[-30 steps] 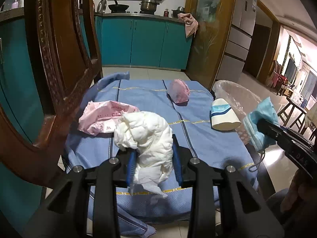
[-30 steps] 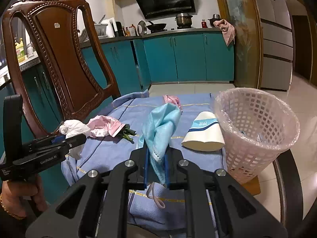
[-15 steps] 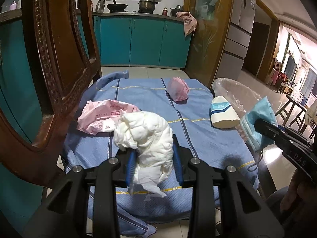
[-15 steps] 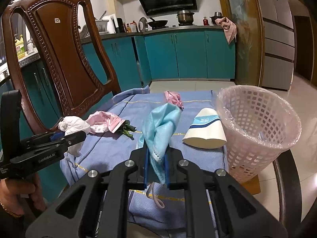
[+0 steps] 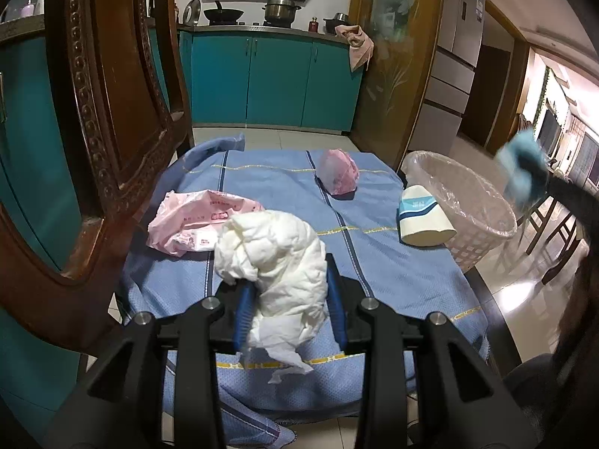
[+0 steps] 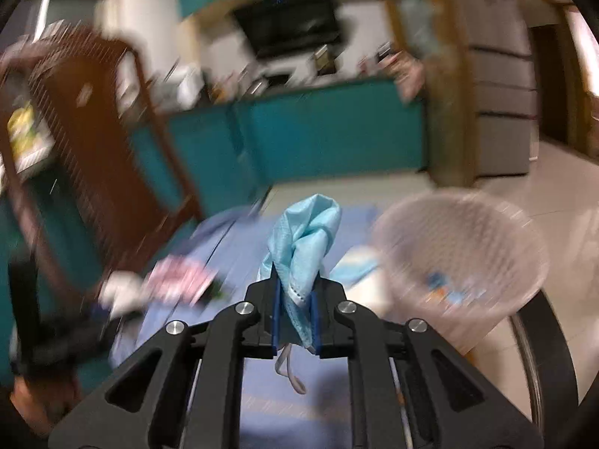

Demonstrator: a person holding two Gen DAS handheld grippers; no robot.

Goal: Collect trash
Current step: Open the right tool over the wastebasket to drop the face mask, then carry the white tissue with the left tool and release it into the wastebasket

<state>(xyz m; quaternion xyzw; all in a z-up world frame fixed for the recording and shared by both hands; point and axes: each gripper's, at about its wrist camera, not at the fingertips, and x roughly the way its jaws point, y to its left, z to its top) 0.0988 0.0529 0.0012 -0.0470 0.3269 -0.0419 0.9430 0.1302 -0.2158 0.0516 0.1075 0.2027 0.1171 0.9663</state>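
My left gripper [image 5: 286, 292] is shut on a crumpled white tissue wad [image 5: 275, 258], held above the near edge of the blue tablecloth [image 5: 393, 280]. My right gripper [image 6: 295, 299] is shut on a light blue face mask [image 6: 305, 239], whose ear loop hangs below. In the left wrist view the mask [image 5: 520, 172] is blurred, high at the right, beyond the rim of the pink mesh trash basket [image 5: 475, 209]. The basket [image 6: 460, 258] shows blurred at the right of the right wrist view. On the cloth lie a pink wrapper [image 5: 194, 220], a pink bag [image 5: 338, 177] and a tipped paper cup [image 5: 421, 219].
A carved wooden chair [image 5: 105, 112] stands close at the left of the table. Teal kitchen cabinets [image 5: 273, 82] line the back wall. A wooden pillar [image 5: 397, 56] and a fridge [image 5: 453, 75] stand at the back right. More chairs [image 5: 554, 232] stand at the right.
My right gripper has swung fast up and to the right with the mask, towards the basket; its view is now blurred. My left gripper has hardly moved and still holds the tissue.
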